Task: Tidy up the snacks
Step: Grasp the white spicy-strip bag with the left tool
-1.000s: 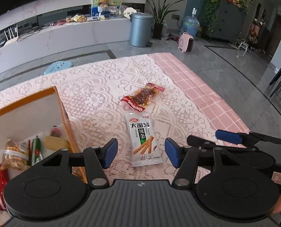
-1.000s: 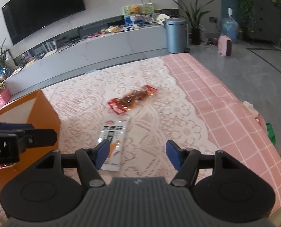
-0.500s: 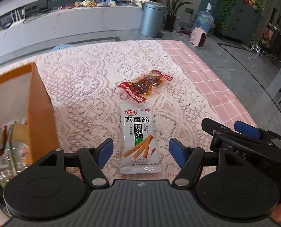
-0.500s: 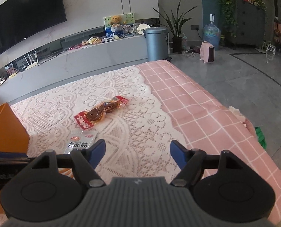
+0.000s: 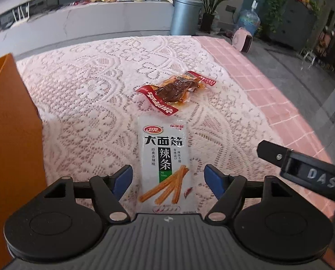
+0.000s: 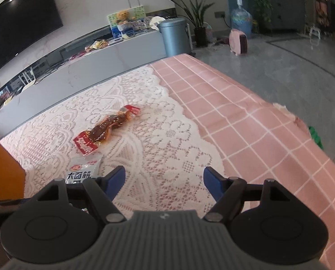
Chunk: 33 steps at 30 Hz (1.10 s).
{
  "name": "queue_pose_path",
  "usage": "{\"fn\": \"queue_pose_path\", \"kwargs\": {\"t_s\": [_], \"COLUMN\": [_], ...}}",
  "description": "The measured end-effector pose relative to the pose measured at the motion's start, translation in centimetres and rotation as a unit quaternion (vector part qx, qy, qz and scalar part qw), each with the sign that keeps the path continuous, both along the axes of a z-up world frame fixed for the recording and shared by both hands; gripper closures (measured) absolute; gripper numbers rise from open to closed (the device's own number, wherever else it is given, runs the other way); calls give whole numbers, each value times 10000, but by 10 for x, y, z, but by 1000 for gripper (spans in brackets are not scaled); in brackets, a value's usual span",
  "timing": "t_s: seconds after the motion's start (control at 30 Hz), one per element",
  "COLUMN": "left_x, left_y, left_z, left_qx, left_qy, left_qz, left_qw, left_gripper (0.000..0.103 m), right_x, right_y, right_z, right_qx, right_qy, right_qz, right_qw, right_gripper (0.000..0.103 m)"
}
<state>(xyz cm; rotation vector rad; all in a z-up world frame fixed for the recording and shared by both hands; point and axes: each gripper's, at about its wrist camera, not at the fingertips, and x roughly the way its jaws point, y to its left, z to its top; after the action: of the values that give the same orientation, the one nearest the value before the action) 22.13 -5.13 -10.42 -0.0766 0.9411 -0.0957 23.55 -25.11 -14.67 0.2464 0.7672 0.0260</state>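
The left tongs [image 5: 167,178] hang low over the counter [image 5: 88,103], jaws wide apart & just been opening further; the white snack packet [image 5: 164,164] lies flat on the lace cloth btwn the two blue pads, w/ a gap on each side, neither pad touching it. Just ahead of that packet, past the tong tips, lies the red snack packet [image 5: 175,91], its near end just beside the white one's far edge. An orange box [image 5: 12,146] stands to the left of the left tongs, close by. The right tongs [image 6: 164,181] sit to the right, also apart & just been opening, w/ only lace cloth btwn the pads; the white packet is off their left pad, partly hidden behind it, & the red packet lies ahead-left. Pink checked cloth [image 6: 246,121] covers the counter's right side.
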Motion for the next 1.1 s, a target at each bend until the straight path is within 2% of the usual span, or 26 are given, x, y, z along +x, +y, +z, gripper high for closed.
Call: {"fn": "queue_pose_path", "kwargs": {"t_s": [0.17,0.33,0.5,0.57,0.67,0.73,1.1], "left_x": [5,3,7,6,4,3,-1], "left_y": [-5,-11,-13,-13,-13,-14,-8], "left_z": [-10,-15,-18,-18,-17,-16,-8], "left_qx": [140,382,569,549,547,509,515], "left_qy": [108,-22,-103,-141,-214,-276,-292], "left_qz": [-6,-21,-12,-21,-65,-141,48], "left_qw": [9998,9993,9983,9984,9983,9982,9982], "left_gripper": [16,10,9,12,24,43,49], "right_x": [4,7,8,8,9,9,7], "right_y": [1,8,9,8,8,9,7], "right_z": [-5,-9,-12,-12,-13,-13,-12], "right_qx": [72,-54,-89,-65,-92,-106,-92], "right_qy": [128,229,298,320,364,363,350], "right_qz": [49,190,182,155,148,156,113], "right_qw": [9999,9995,9993,9993,9992,9992,9993], "right_gripper": [28,26,25,25,25,24,24]}}
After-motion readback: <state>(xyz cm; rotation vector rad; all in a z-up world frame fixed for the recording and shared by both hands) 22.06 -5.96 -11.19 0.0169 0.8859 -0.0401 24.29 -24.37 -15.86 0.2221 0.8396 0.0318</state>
